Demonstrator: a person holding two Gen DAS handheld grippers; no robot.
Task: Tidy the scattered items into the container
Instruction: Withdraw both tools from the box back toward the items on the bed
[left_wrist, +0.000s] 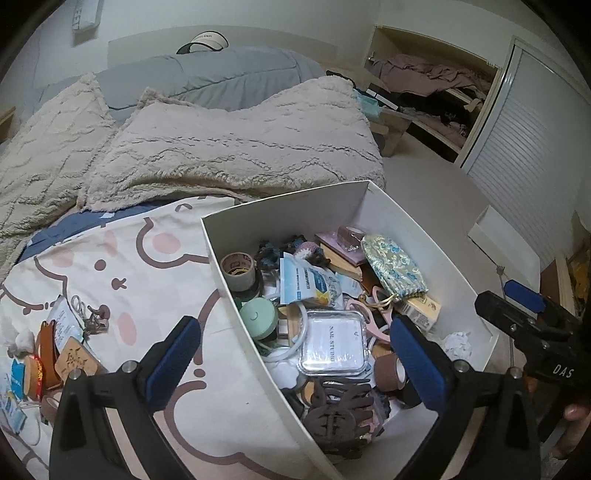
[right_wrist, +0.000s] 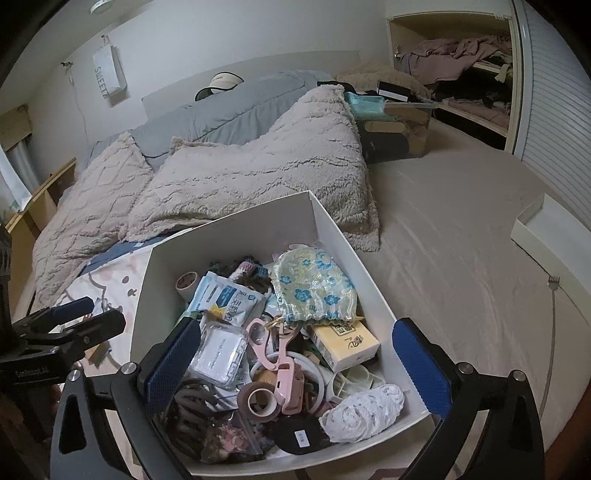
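1. Left gripper (left_wrist: 295, 365): jaws stood wide apart, nothing between the blue pads (left_wrist: 173, 358), pointed steeply downward.
2. Right gripper (right_wrist: 295, 365): jaws likewise spread wide, empty, same downward tilt.
3. In the left wrist view, the right gripper appeared at the right edge, with fingertips (left_wrist: 576, 411) of the person's hand showing beneath it.
4. In the right wrist view, the left gripper sat at the left edge.

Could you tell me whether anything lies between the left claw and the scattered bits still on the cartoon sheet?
Nothing visible does. The left claw is open and empty, straddling the white box's near wall. The leftover items lie on the sheet to its left, with only bare sheet between.
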